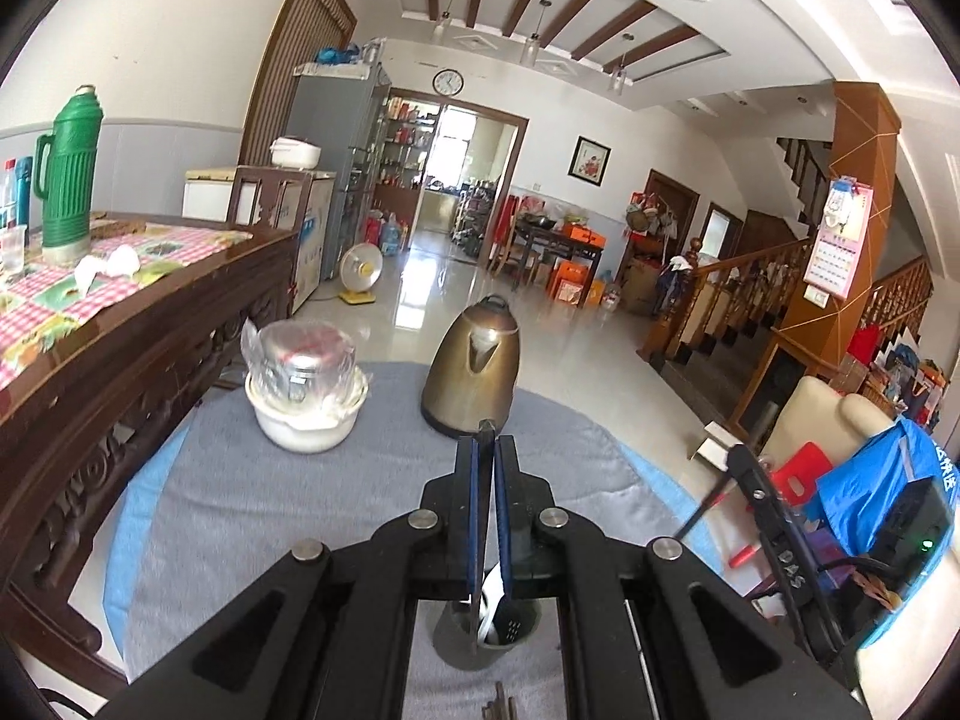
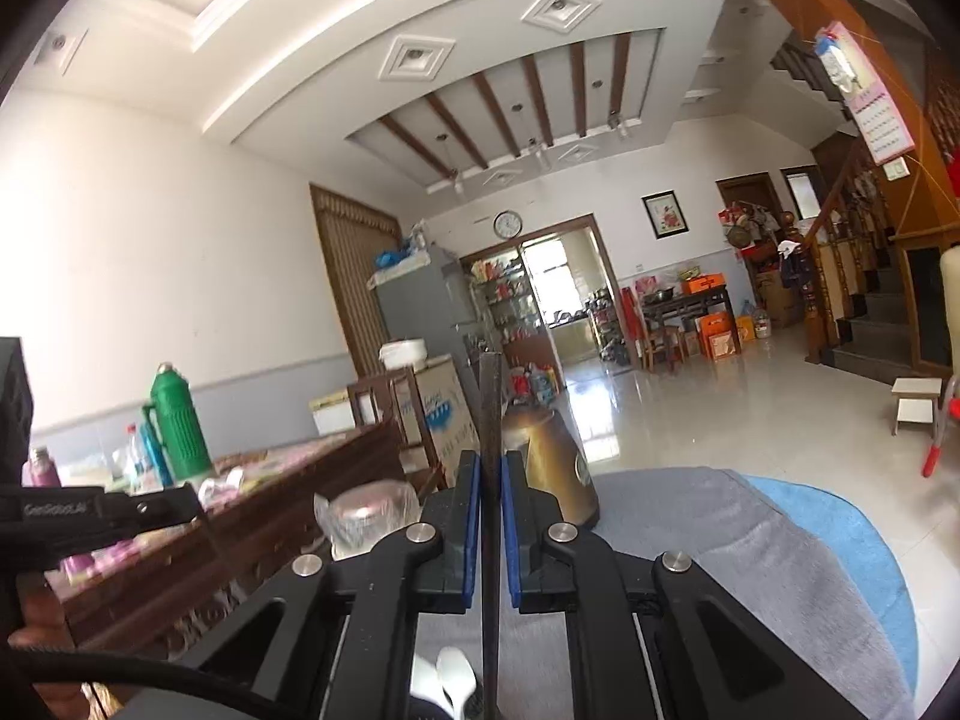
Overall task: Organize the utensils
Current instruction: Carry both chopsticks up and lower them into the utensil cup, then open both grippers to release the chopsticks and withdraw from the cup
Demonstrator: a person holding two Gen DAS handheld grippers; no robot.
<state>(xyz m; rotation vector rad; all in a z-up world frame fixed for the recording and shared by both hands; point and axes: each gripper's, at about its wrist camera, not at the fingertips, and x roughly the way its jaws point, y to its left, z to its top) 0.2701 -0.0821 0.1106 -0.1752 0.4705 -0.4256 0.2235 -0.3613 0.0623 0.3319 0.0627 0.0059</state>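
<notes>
Gripping a thin dark utensil handle [image 1: 487, 429] in the left gripper [image 1: 487, 450] — the blue pads [image 1: 474, 516] are pressing almost together, with the handle tip poking out past the fingertips. Below the fingers, a dark utensil holder [image 1: 480, 636] is standing on the grey cloth [image 1: 240, 510] near the table's near edge, with a white spoon [image 1: 493, 594] leaning inside it.

The right gripper [image 2: 492, 462] is clamping a flat dark stick-like utensil [image 2: 489, 396] that is running straight up between its blue pads [image 2: 471, 528] and sticking out well above the fingertips; the jaws are narrow, closed on it. Under that gripper two white spoon bowls [image 2: 456, 684] are showing against a dark container, blurred. What kind of utensil each gripper is holding I cannot tell.

A brass-coloured kettle [image 1: 471, 360] is sitting near the far edge of the round table, just beyond the left fingertips. A white bowl [image 1: 306, 414] with a plastic-wrapped metal pot [image 1: 300, 366] on it is sitting at the far left edge. A blue cover [image 2: 852, 540] is peeking out around the table's rim under the grey cloth.

A dark carved wooden sideboard [image 1: 120, 372] is standing beside the table's left edge, carrying a green thermos [image 1: 69, 174] on a checked cloth. The other gripper's black body [image 2: 90, 510] is showing at the left of the right wrist view.
</notes>
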